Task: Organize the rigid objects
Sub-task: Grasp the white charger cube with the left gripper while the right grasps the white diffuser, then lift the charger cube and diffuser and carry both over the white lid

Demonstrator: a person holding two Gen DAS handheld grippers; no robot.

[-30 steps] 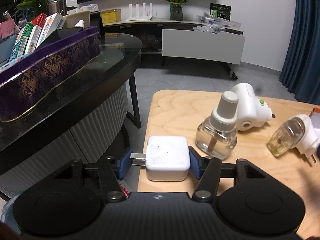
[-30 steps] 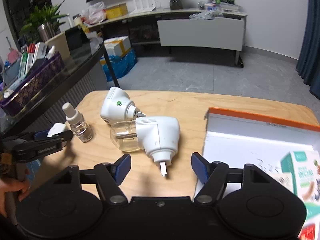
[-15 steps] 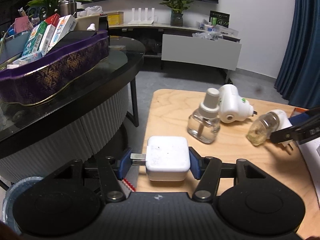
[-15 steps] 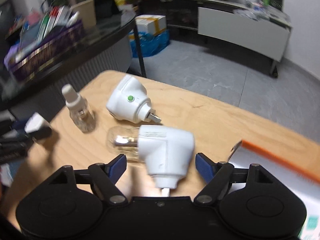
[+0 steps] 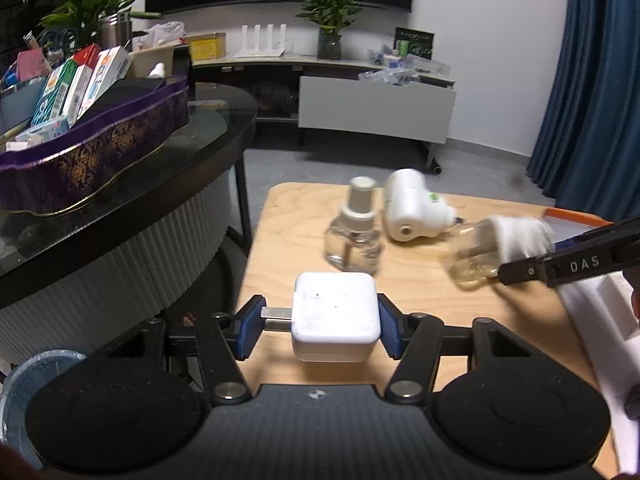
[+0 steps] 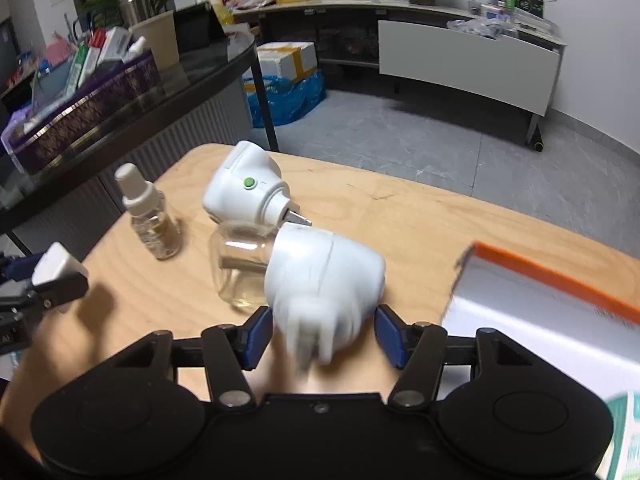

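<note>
My left gripper (image 5: 318, 328) is shut on a white square charger (image 5: 335, 322) and holds it over the near left part of the wooden table (image 5: 420, 292). My right gripper (image 6: 322, 334) is open, its blue pads on either side of a white plug-in vaporizer with a clear bottle (image 6: 320, 280), not clearly touching it. The vaporizer also shows in the left wrist view (image 5: 496, 248). A second white vaporizer with a green dot (image 6: 246, 190) and an upright clear refill bottle (image 6: 148, 216) sit further back.
An orange-rimmed white box (image 6: 552, 304) lies at the table's right. A black glass table (image 5: 120, 184) with a purple tin of small boxes (image 5: 80, 144) stands to the left. A blue bag and cardboard box (image 6: 284, 80) sit on the floor beyond.
My right gripper has moved forward around the nearer vaporizer, which now lies between its pads. My left gripper has drawn back and up with the charger held.
</note>
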